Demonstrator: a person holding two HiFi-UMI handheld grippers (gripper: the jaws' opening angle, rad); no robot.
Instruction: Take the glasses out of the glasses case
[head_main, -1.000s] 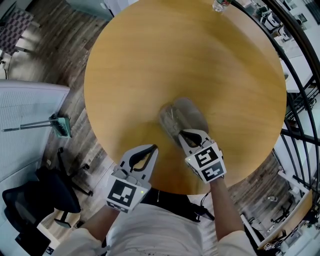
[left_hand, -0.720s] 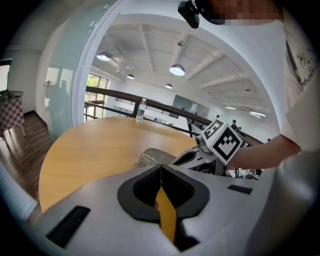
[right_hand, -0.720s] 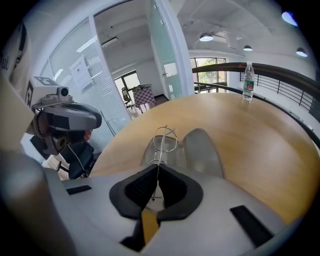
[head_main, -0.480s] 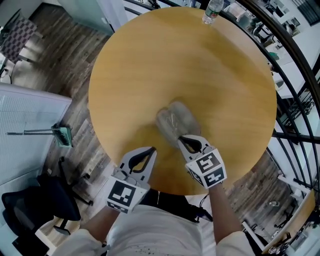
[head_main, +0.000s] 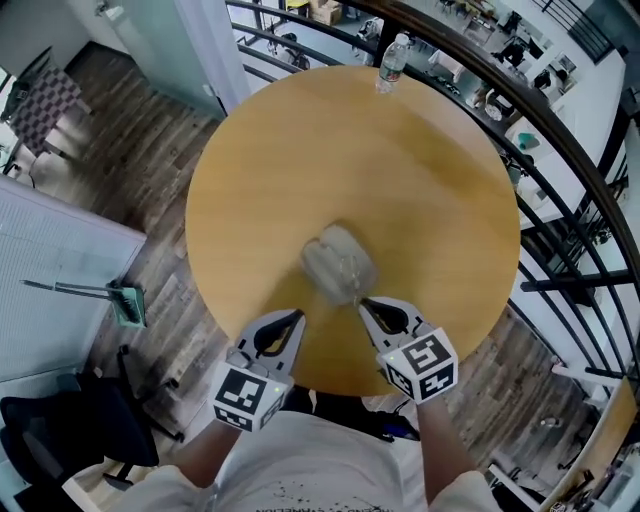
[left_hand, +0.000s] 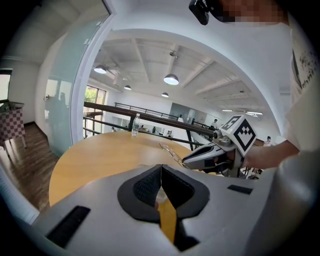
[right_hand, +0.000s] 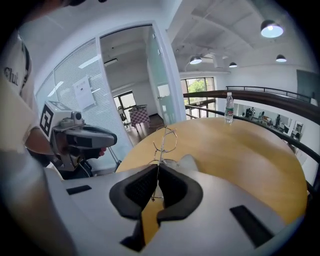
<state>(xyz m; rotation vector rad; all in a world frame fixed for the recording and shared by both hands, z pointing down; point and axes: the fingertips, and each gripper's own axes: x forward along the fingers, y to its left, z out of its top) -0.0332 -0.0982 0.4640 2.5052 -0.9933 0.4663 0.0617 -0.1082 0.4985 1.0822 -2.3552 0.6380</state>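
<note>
Gripping the glasses (right_hand: 165, 139) by a thin wire arm, the right gripper (head_main: 366, 304) is holding them upright, with its fingers clenched on the frame. The lenses are standing just past the fingertips, close to the pale case (head_main: 338, 262). The case is lying on the round surface (head_main: 430, 170), toward the person's side. The left gripper (head_main: 296, 316) is hovering over the near edge, just beside the case, with its fingers pressed together. A bottle (head_main: 392, 62) is standing at the far rim.
</note>
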